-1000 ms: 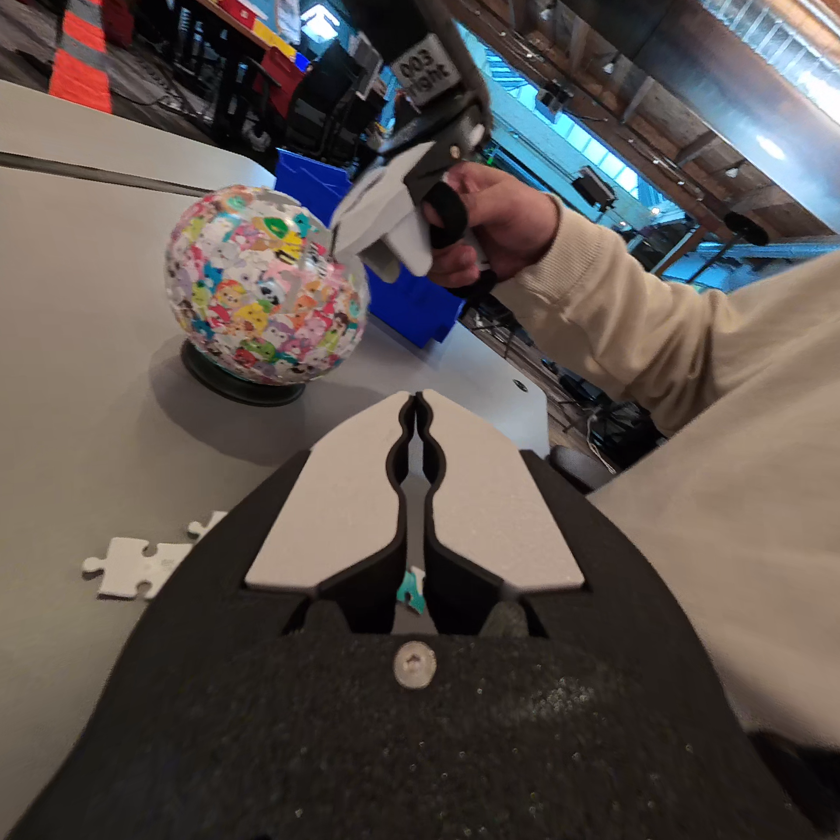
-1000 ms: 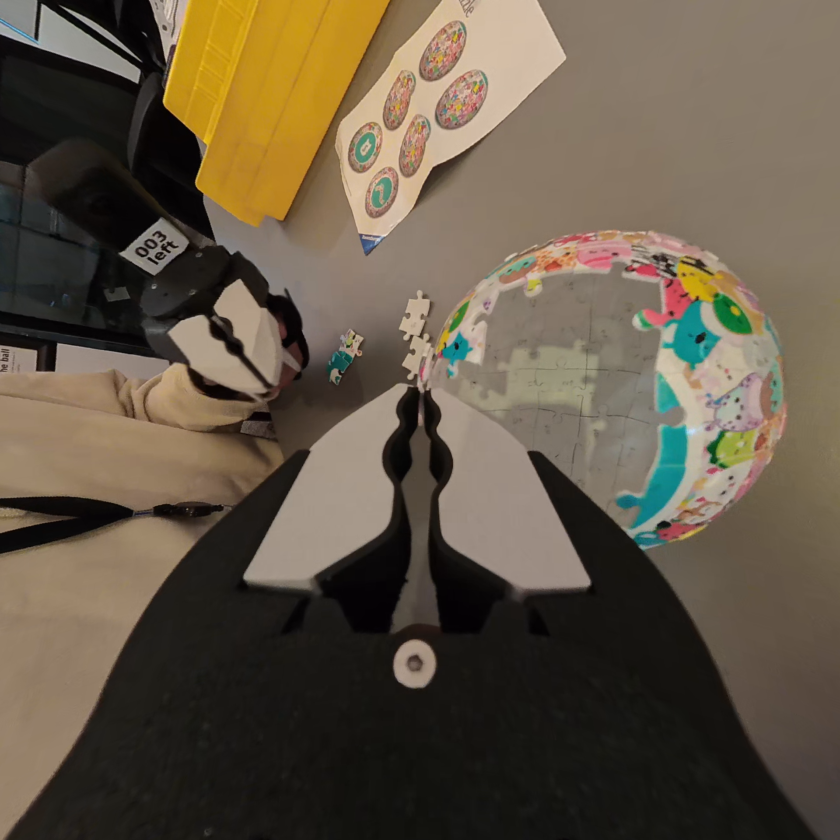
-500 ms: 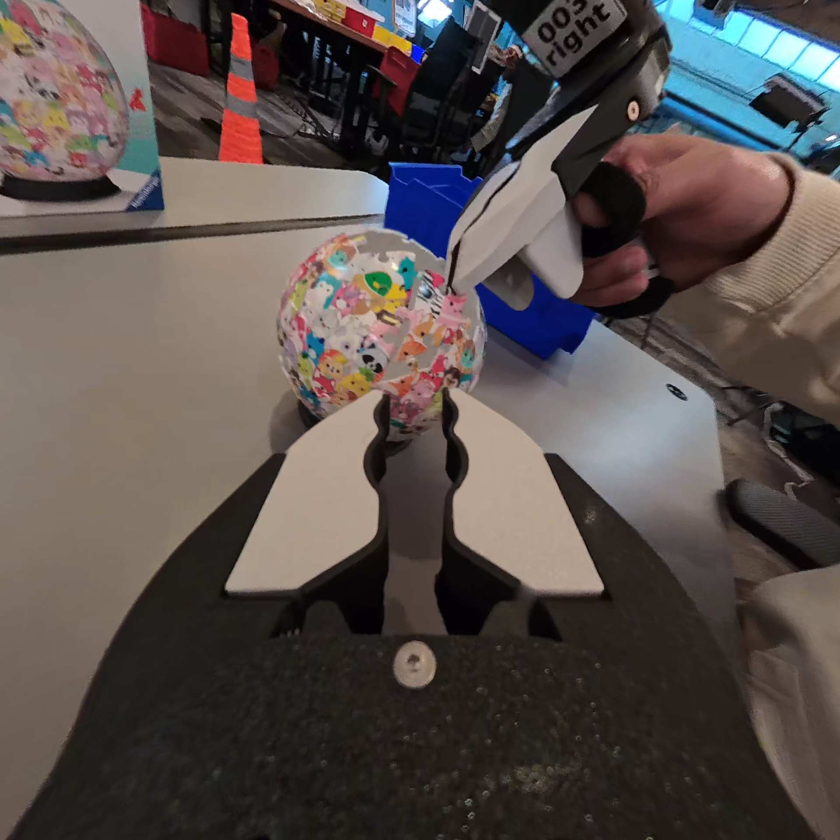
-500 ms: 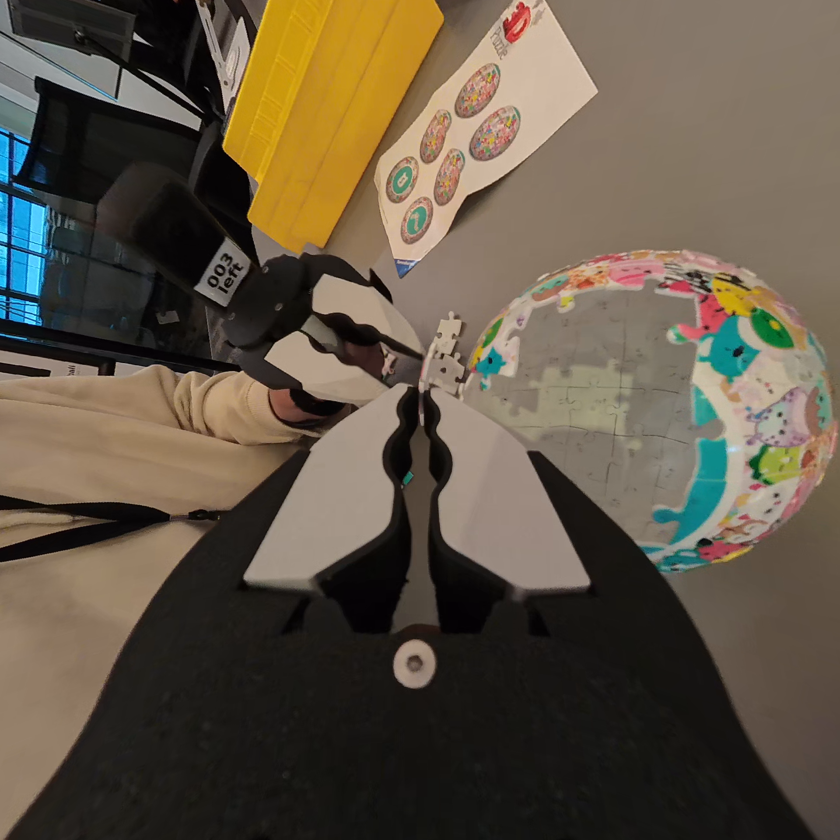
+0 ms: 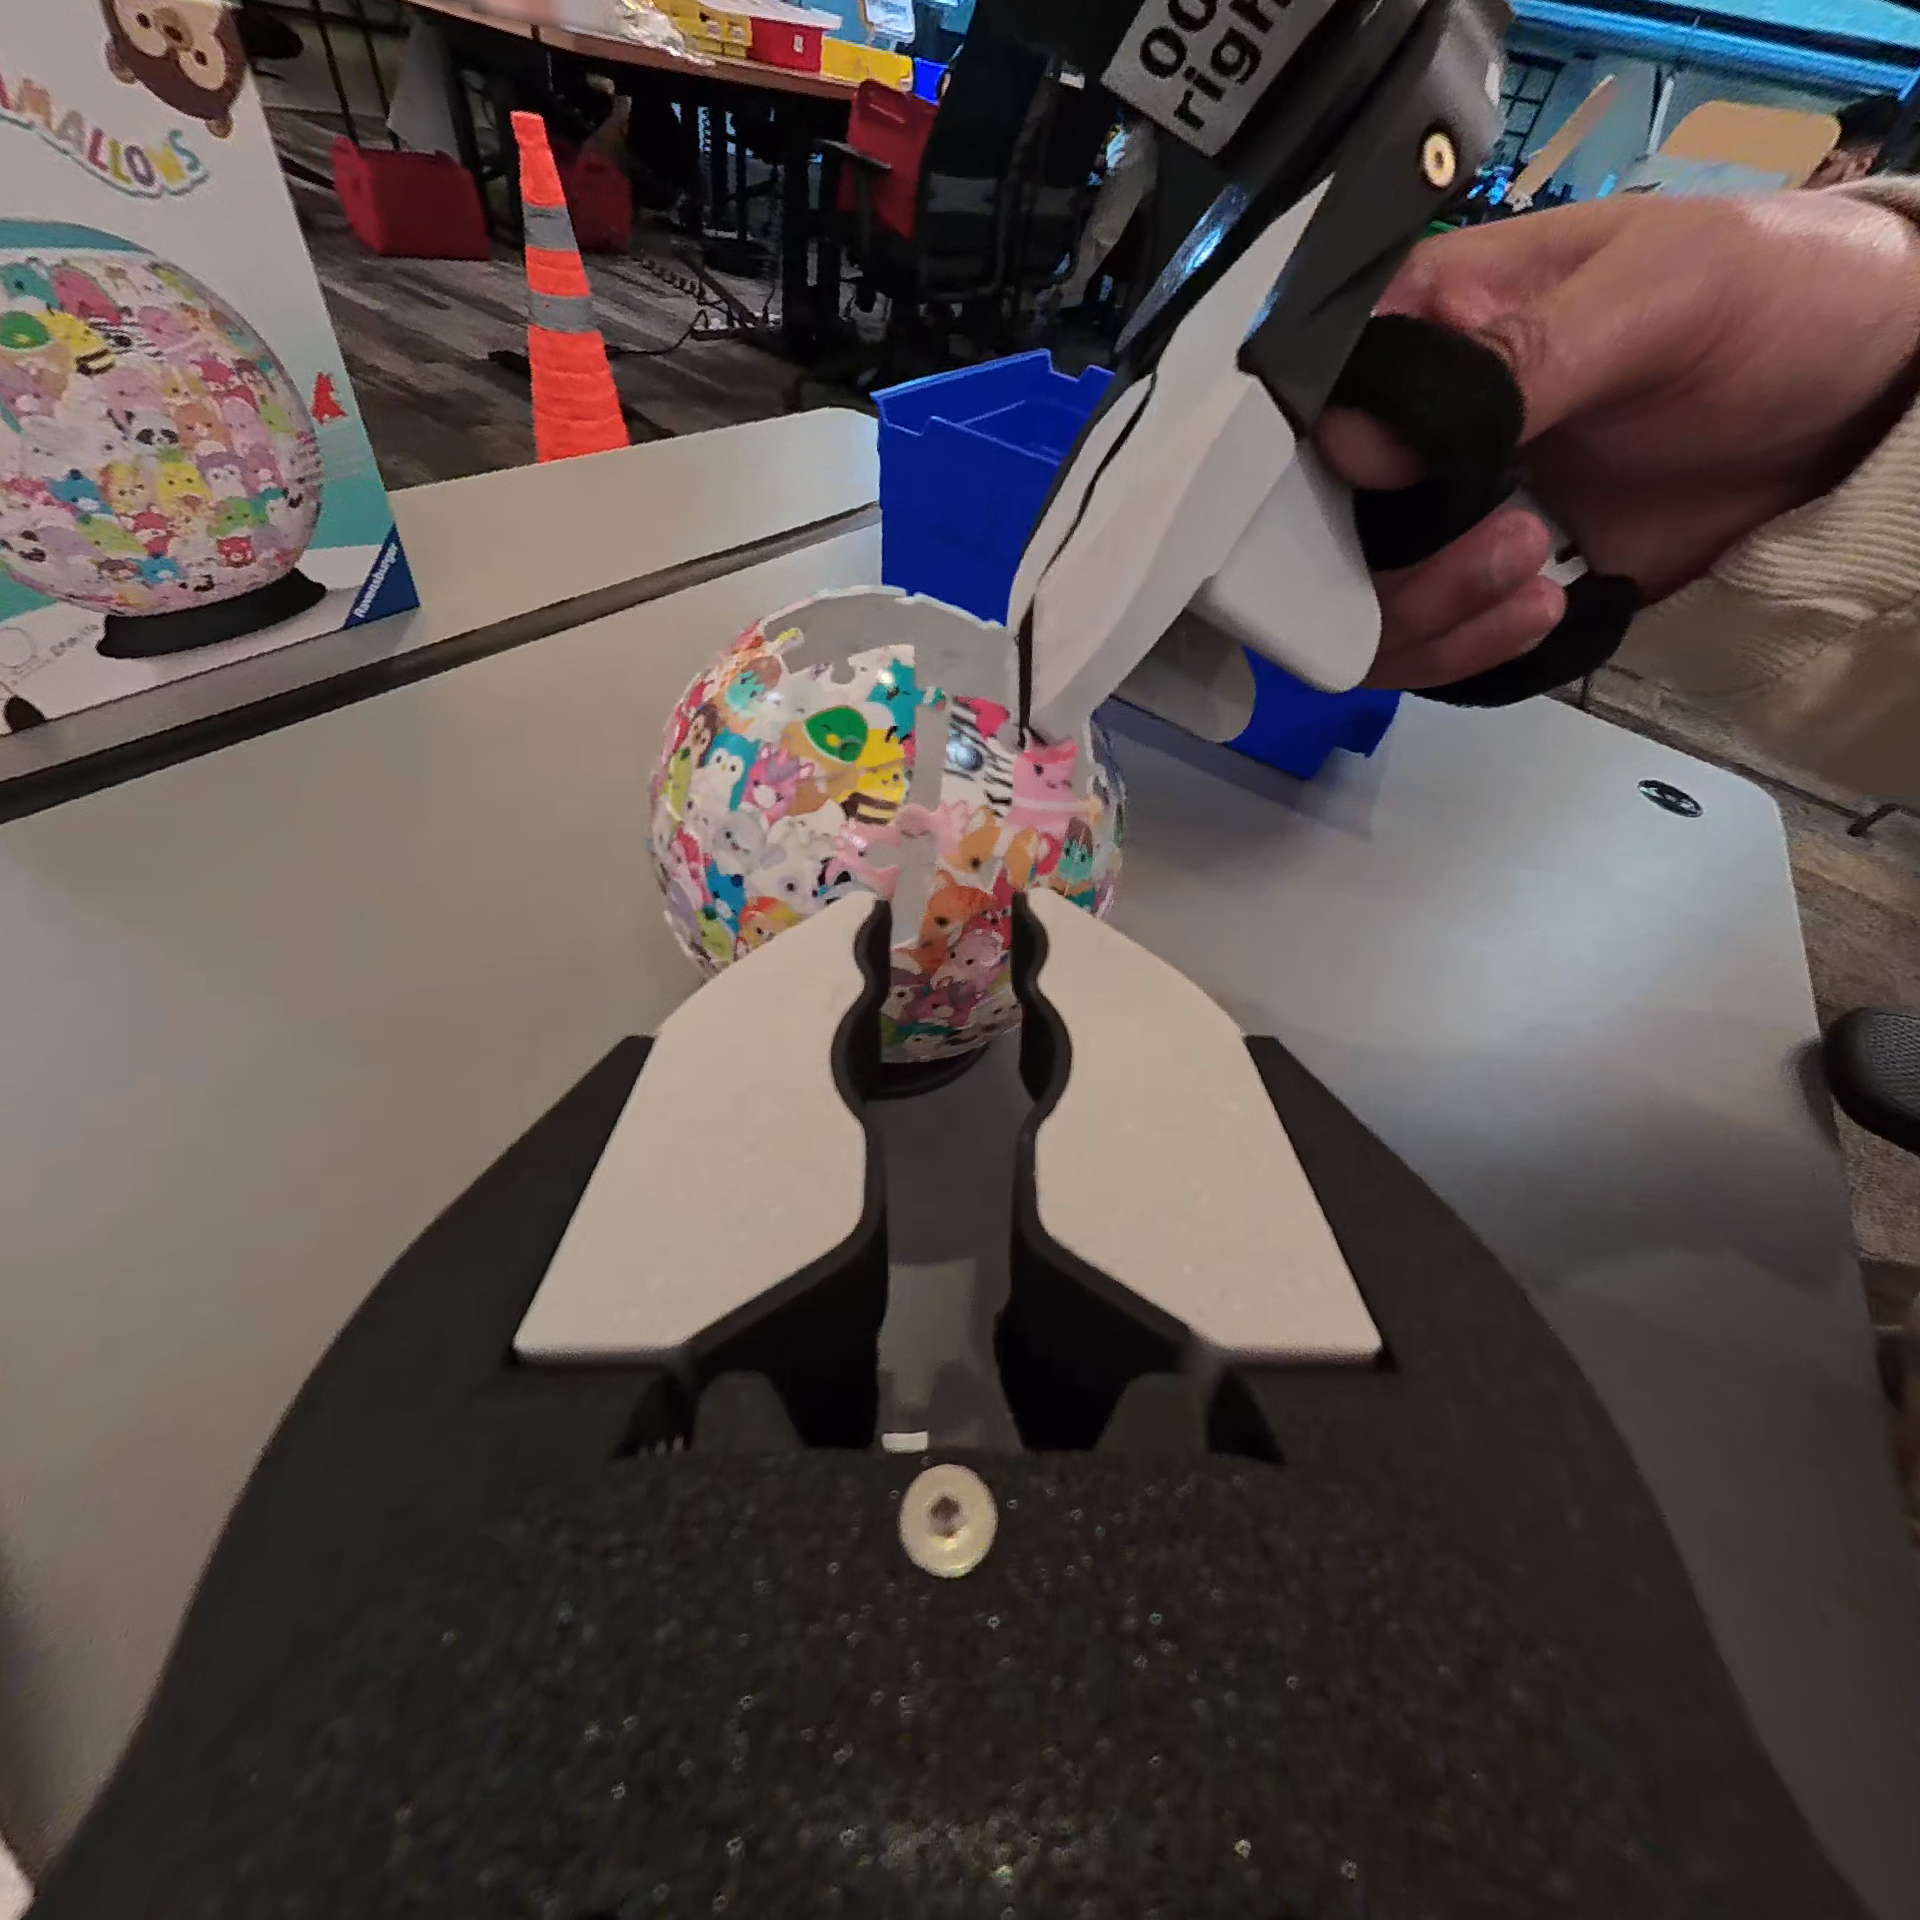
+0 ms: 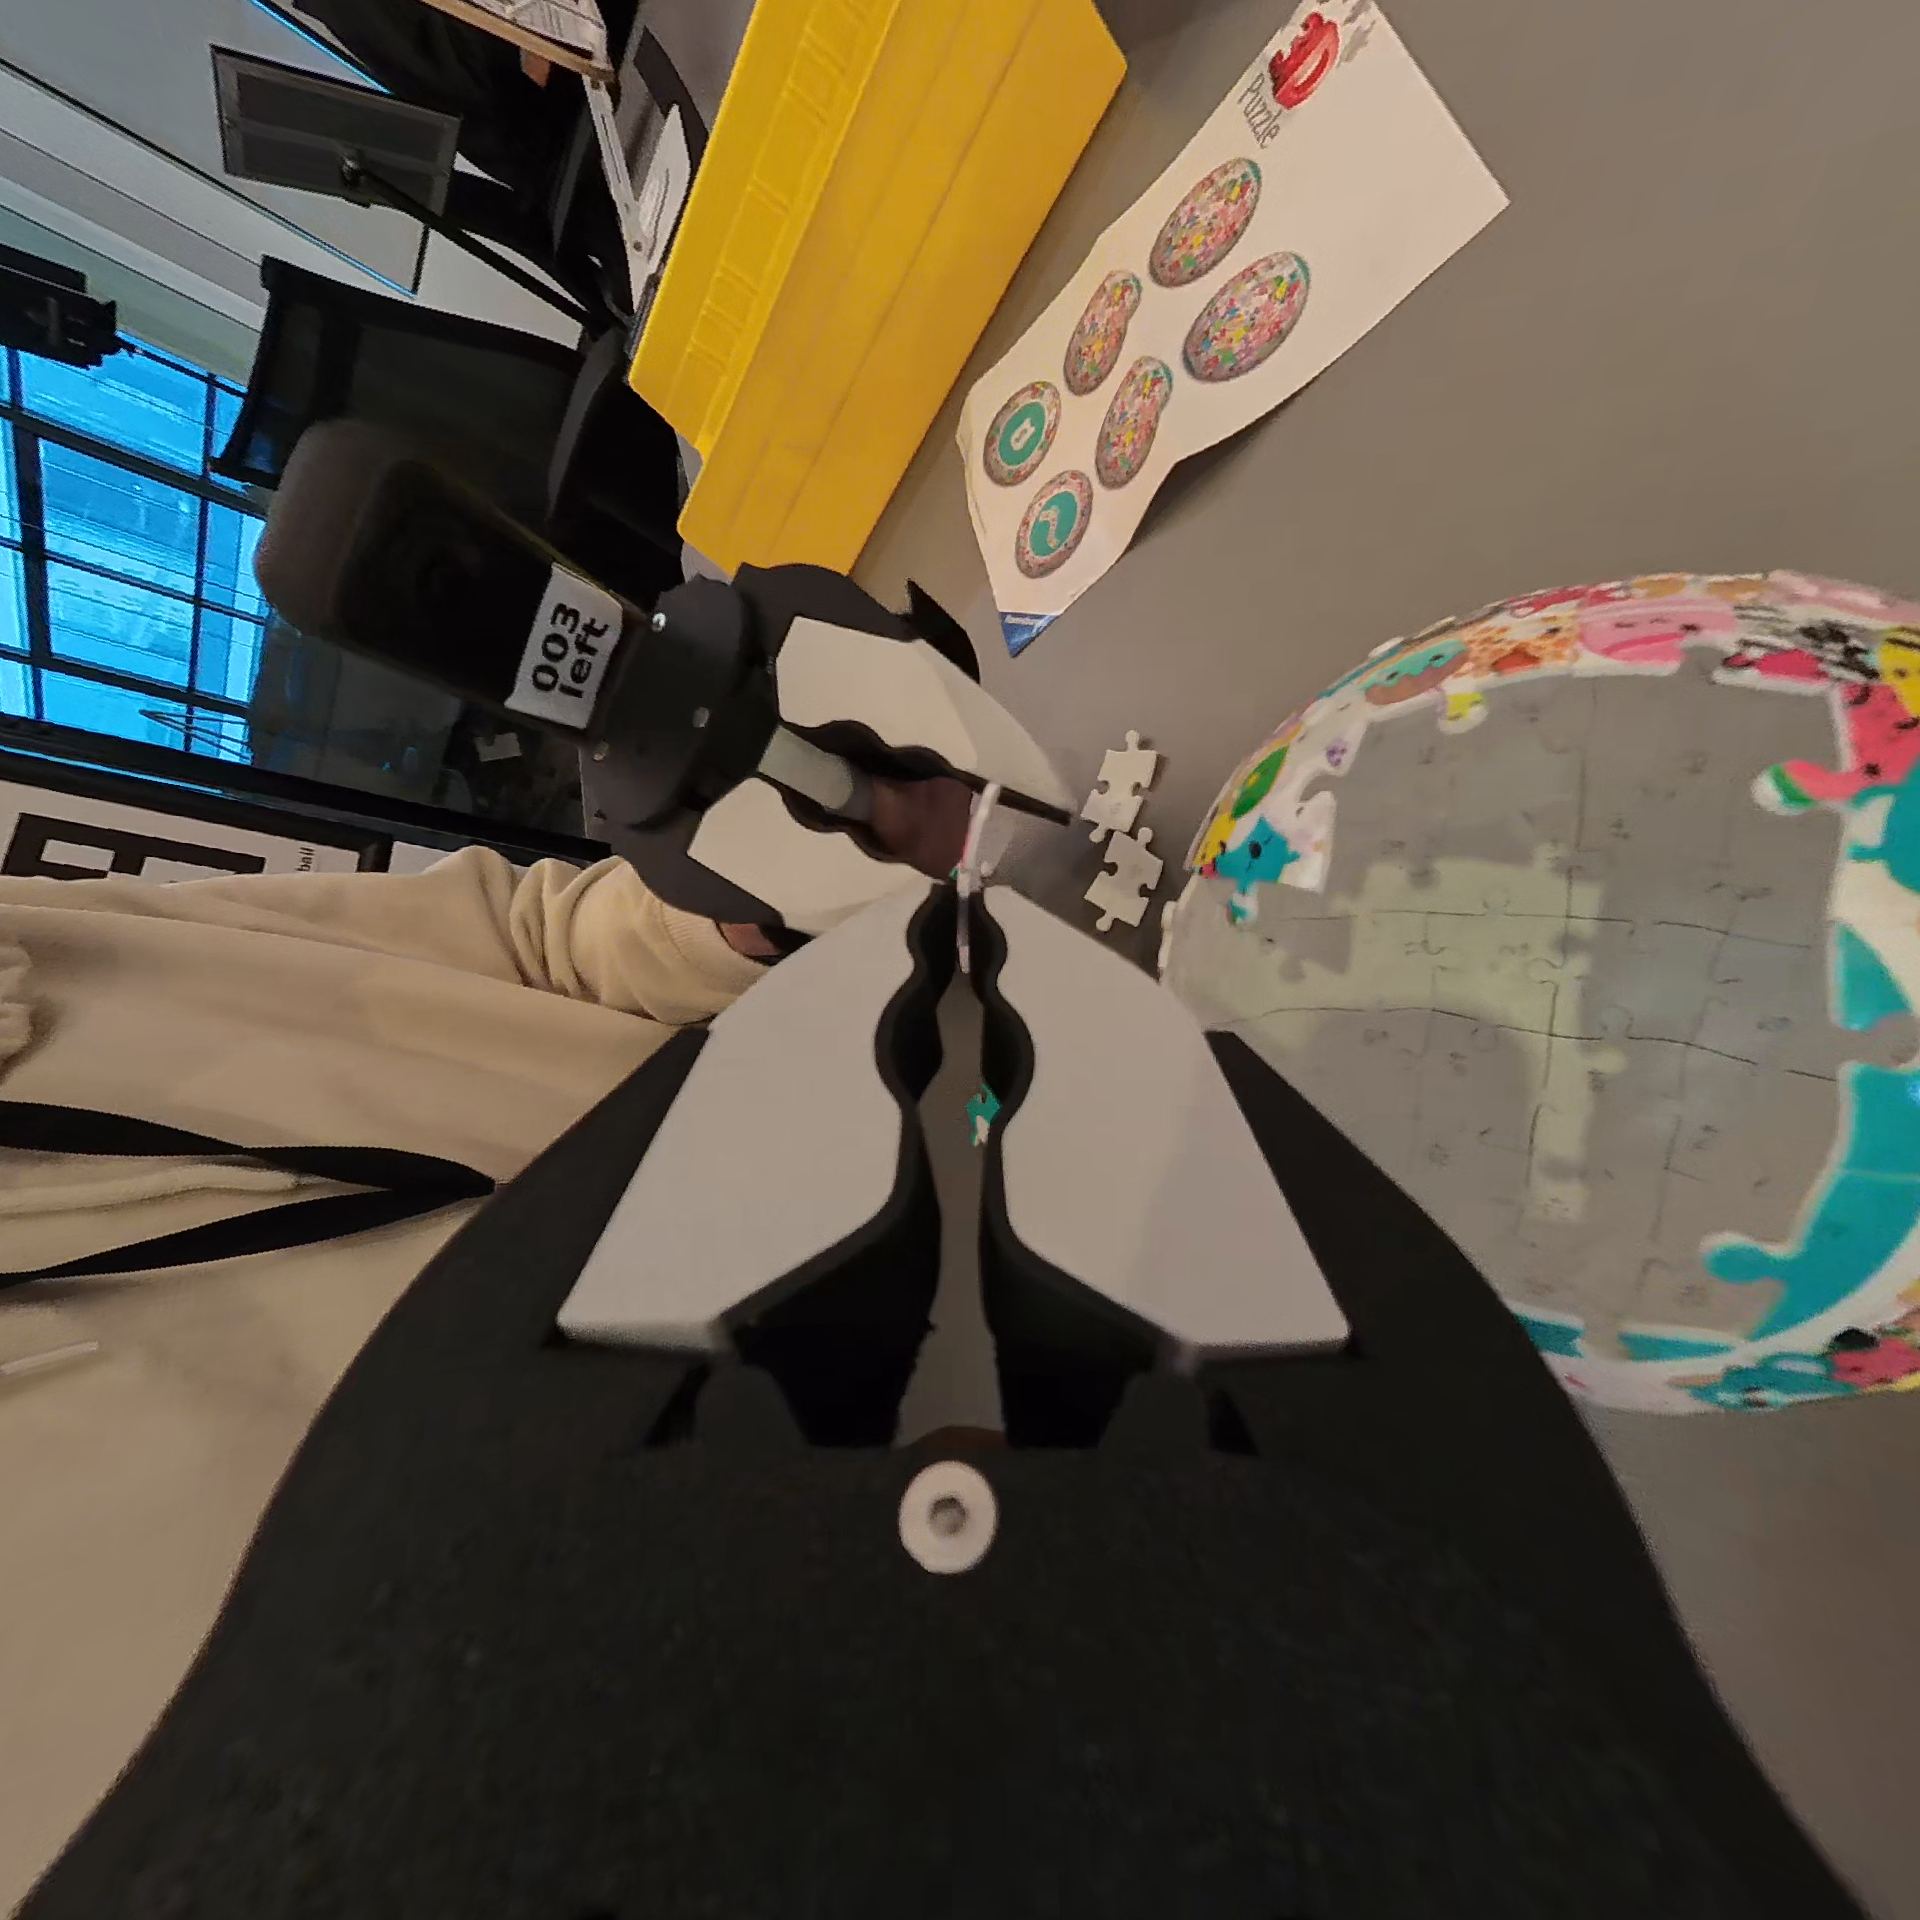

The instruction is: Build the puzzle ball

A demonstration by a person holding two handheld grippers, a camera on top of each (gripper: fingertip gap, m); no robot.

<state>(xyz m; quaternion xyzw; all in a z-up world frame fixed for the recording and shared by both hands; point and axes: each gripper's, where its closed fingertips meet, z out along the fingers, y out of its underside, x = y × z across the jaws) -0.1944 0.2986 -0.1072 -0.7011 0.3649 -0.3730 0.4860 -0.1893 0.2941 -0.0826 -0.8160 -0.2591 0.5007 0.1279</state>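
Observation:
The colourful puzzle ball (image 5: 821, 790) sits on a black stand (image 5: 920, 1081) on the grey table; its top is open. In the right wrist view the ball (image 6: 1558, 1039) shows its grey inside. My right gripper (image 6: 961, 904) is shut on a thin puzzle piece (image 6: 975, 862), seen edge-on. In the left wrist view the right gripper (image 5: 1029, 727) has its tips at the ball's upper right rim. My left gripper (image 5: 951, 925) is open and empty, its fingers framing the ball's near side. It also shows in the right wrist view (image 6: 1039, 805), left of the ball.
Two white loose pieces (image 6: 1120, 821) and a teal piece (image 6: 982, 1117) lie on the table by the ball. A puzzle box (image 5: 156, 416) stands far left, a blue bin (image 5: 977, 478) behind the ball. A yellow bin (image 6: 862, 260) and an instruction sheet (image 6: 1195, 312) lie beyond. The grippers are tip to tip, or close to it.
My left gripper has opened and swung up from the table to face the ball, moving closer. My right gripper has stayed shut on its piece at the ball's rim.

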